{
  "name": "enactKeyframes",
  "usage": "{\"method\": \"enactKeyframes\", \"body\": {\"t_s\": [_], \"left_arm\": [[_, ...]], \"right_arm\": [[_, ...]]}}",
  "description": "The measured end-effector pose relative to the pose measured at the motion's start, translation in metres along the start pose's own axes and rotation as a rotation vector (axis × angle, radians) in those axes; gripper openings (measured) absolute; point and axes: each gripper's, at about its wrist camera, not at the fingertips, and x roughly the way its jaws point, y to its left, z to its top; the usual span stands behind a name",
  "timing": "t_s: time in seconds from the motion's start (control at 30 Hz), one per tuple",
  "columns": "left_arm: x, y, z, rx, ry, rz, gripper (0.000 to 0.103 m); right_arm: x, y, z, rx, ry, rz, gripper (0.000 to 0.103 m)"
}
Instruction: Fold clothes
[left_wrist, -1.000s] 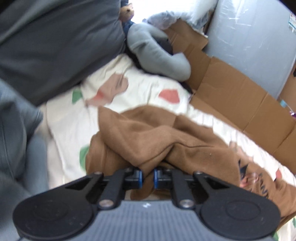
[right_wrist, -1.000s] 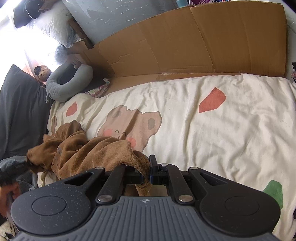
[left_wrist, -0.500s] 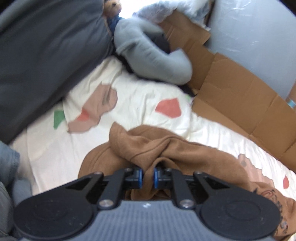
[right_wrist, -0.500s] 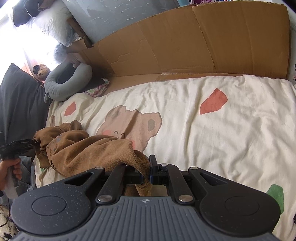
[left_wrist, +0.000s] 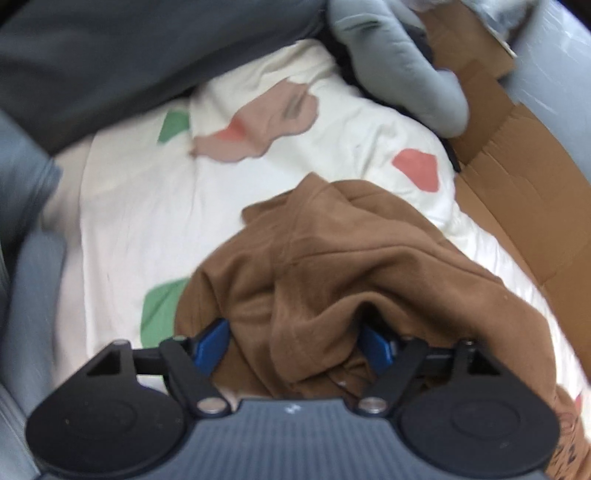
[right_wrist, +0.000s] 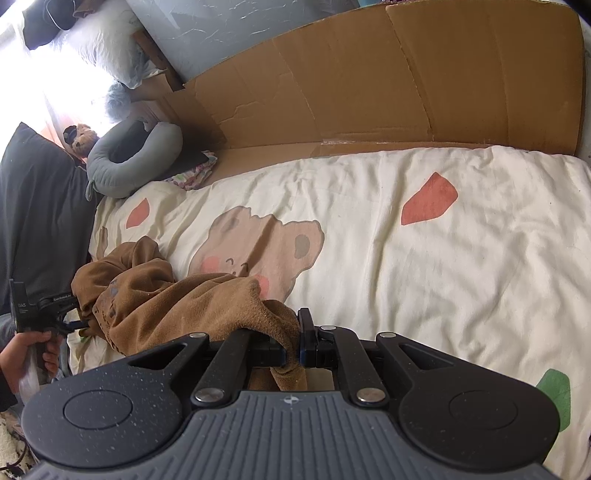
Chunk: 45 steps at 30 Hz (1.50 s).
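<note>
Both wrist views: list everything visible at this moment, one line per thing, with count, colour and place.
brown garment: 1, brown, bunched on the bedspread, stretched between both grippers
bedspread: 1, cream with bear and colour patches, covers the bed
cardboard: 1, brown, flattened against the wall behind the bed
neck pillow: 1, grey, head of bed
dark pillow: 1, dark grey, bed's head end
plush toy: 1, brown, beside the neck pillow
left gripper: open, garment draped between fingers
right gripper: shut on garment
hand: 1, holds left gripper

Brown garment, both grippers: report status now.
Left gripper open, brown garment bunched between its fingers. Right gripper shut on the garment's edge. Garment crumpled on the bedspread, unfolded. Nothing in the way.
</note>
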Motion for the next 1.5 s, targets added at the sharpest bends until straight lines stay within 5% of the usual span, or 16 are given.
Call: {"method": "enactKeyframes", "body": {"t_s": [0.07,0.13,0.2,0.3,0.6,1.2,1.5], "left_arm": [[0.002,0.003,-0.003,-0.028,-0.017,-0.014,0.077],[0.003,0.003,-0.006,-0.041,-0.028,-0.034,0.062],[0.002,0.002,-0.007,-0.039,-0.030,-0.057,0.031],[-0.002,-0.003,-0.007,-0.005,-0.029,-0.061,0.016],[-0.058,-0.001,-0.017,-0.035,-0.050,-0.065,0.012],[-0.254,0.029,-0.080,-0.124,-0.006,-0.071,0.011],[-0.294,0.039,-0.127,-0.207,0.067,-0.079,0.011]], "right_arm": [[0.000,0.000,0.000,-0.002,0.002,0.001,0.004],[0.000,0.000,-0.001,-0.002,0.004,0.002,0.004],[0.001,0.000,-0.002,-0.001,0.006,0.001,0.004],[0.001,0.001,-0.003,0.001,0.005,0.003,0.004],[-0.011,0.007,0.002,0.001,-0.001,0.023,0.004],[-0.069,0.042,0.034,-0.086,0.100,0.060,0.004],[-0.096,0.055,0.039,-0.117,0.127,0.022,0.004]]}}
